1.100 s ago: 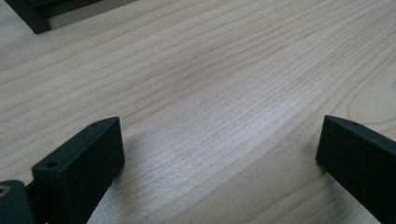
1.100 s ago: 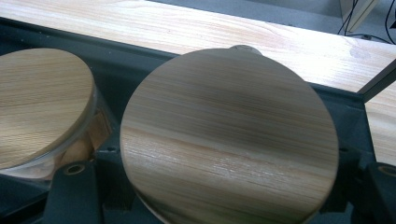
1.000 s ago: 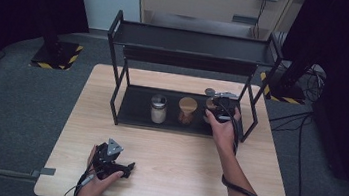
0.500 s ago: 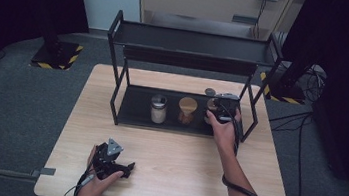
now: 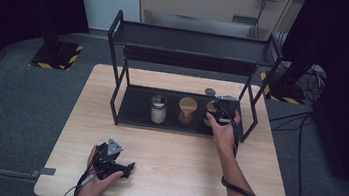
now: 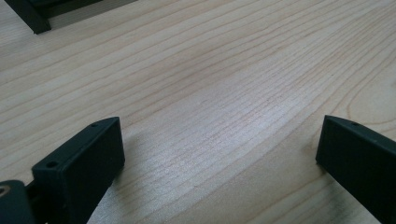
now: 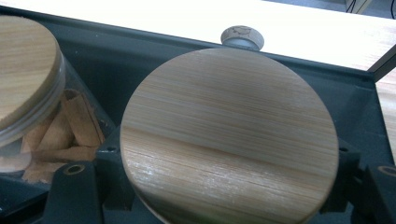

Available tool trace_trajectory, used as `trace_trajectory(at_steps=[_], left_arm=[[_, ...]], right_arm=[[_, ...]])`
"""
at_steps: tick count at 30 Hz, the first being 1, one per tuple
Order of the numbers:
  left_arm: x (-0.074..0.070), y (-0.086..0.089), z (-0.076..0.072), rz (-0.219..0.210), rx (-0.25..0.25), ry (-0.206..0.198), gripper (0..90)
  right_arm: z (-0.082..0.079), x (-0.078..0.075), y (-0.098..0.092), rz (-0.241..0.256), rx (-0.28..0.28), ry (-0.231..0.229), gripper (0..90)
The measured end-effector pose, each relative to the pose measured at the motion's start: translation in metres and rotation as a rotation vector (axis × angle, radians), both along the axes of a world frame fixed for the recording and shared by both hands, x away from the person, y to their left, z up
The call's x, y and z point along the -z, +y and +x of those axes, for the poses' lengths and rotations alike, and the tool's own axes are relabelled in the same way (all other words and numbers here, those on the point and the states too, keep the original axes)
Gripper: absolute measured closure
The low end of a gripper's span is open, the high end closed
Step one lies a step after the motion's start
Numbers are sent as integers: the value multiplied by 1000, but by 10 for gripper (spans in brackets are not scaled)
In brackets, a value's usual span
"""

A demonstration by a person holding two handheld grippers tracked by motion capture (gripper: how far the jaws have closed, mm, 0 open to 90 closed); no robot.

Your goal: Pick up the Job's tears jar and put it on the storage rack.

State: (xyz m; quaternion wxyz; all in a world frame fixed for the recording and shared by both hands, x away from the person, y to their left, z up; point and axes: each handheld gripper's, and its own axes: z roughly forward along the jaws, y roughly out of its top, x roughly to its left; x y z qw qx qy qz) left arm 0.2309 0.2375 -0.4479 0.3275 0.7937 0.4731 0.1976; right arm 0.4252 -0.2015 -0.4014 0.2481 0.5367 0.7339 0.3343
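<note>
On the lower shelf of the black rack (image 5: pixel 131 108), my right gripper (image 5: pixel 214 115) is shut on a jar with a round wooden lid (image 7: pixel 229 135), its jaws pressed against both sides just under the lid. The jar (image 5: pixel 210 107) stands at the right end of the shelf. My left gripper (image 5: pixel 125 167) rests on the wooden table (image 5: pixel 179 169) near the front left. In the left gripper view it (image 6: pixel 219 154) is open, with bare wood between its jaws.
A wooden-lidded jar of brown sticks (image 5: pixel 187 110) (image 7: pixel 42 107) stands in the middle of the shelf, and a metal-lidded jar of white contents (image 5: pixel 158 108) to its left. A small cork-topped object (image 5: pixel 210 92) (image 7: pixel 242 36) sits on the table behind the rack. The rack's upper shelf (image 5: pixel 189 42) overhangs.
</note>
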Motion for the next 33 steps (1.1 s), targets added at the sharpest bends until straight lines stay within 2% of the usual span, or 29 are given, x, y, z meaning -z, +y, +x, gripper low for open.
trace_trajectory(at_steps=[26,33], left_arm=[[0,0,0,0,-1,-1,0],[0,0,0,0,-1,-1,0]], right_arm=[[-5,8,-5,10,-9,-19,256],[-5,10,-5,2,-14,-10,219]])
